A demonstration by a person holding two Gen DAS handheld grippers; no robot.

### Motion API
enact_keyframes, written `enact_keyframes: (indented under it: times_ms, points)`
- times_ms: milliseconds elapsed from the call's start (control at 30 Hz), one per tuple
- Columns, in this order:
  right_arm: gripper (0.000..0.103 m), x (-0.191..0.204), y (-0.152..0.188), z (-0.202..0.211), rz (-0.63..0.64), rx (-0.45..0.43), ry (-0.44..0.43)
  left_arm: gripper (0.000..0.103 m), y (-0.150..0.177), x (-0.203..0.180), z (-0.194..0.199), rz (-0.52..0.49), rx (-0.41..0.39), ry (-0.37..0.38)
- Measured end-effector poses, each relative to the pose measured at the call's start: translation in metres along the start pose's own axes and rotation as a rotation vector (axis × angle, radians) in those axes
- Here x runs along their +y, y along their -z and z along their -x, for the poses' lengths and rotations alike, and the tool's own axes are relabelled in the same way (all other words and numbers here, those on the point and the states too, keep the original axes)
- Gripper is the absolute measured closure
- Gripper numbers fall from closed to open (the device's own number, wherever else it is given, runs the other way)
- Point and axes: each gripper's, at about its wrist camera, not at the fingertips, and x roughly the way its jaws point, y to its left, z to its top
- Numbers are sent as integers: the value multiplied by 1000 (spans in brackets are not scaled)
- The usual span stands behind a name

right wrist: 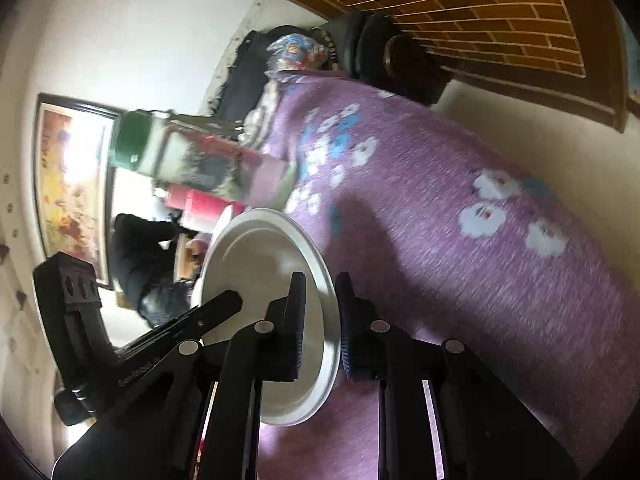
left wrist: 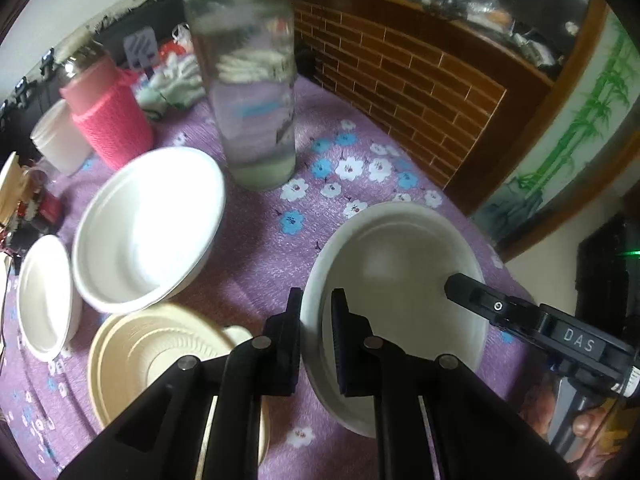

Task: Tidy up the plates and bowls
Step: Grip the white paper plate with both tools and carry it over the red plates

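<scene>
While both grippers pinched opposite rims of the white plate (left wrist: 396, 292), the left gripper (left wrist: 316, 344) and the right gripper (right wrist: 320, 328) held it between them; stacking seemed underway, needing a joint carry toward the bowls (left wrist: 148, 228) left of it.

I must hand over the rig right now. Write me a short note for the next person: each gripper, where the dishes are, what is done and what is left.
Left gripper: shut on the near rim of the white plate.
Right gripper: shut on the same plate's rim, at another spot.
Dishes: big bowl and small bowl stand apart on the purple cloth; the cream plates are stacked beside the left gripper.
Done: plate gripped, one stack made.
Left: probably place this plate on a stack and nest the bowls.
</scene>
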Motion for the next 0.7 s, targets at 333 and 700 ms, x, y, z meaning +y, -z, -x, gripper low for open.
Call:
enact_keyframes:
  times_ms: [333, 700]
  points:
    - [87, 52, 47, 20, 72, 38, -67, 91, 60, 23, 72, 88, -113, -63]
    - [87, 170, 168, -47, 332, 316, -139, 91, 198, 126, 169, 389, -222, -312]
